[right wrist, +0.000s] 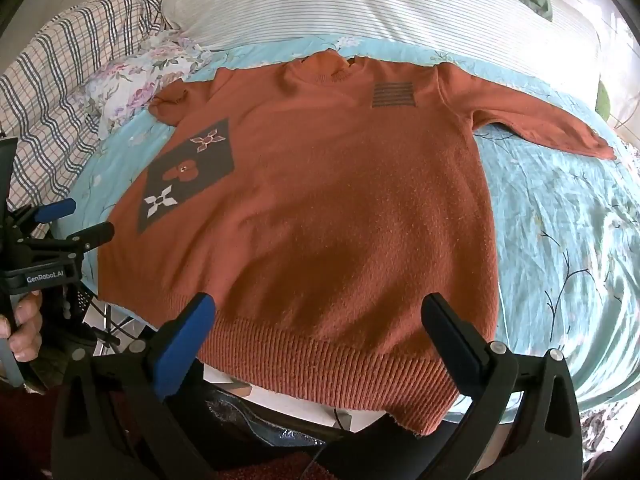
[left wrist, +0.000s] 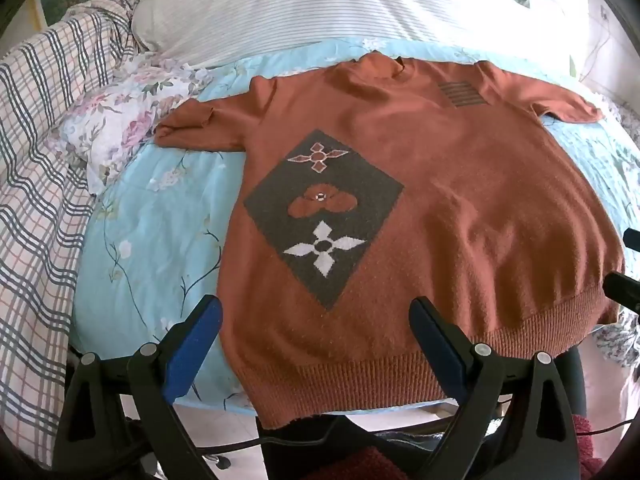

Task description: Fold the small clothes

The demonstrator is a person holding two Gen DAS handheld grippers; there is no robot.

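A rust-orange knit sweater (left wrist: 460,184) lies flat, front up, on a light blue floral bedspread (left wrist: 160,240). It has a dark diamond patch with flower motifs (left wrist: 324,216) and a small striped patch near the collar. Both sleeves are spread out. Its ribbed hem hangs over the bed's near edge. My left gripper (left wrist: 316,320) is open over the hem's left part, touching nothing. My right gripper (right wrist: 320,320) is open over the hem (right wrist: 320,364) on the sweater's right part (right wrist: 340,200). The left gripper also shows at the left of the right wrist view (right wrist: 76,220).
A striped white pillow (left wrist: 320,4) lies behind the sweater. A plaid blanket (left wrist: 36,160) and a floral cloth (left wrist: 116,120) lie at the left. The bed's near edge runs under the hem, with floor and dark red fabric below.
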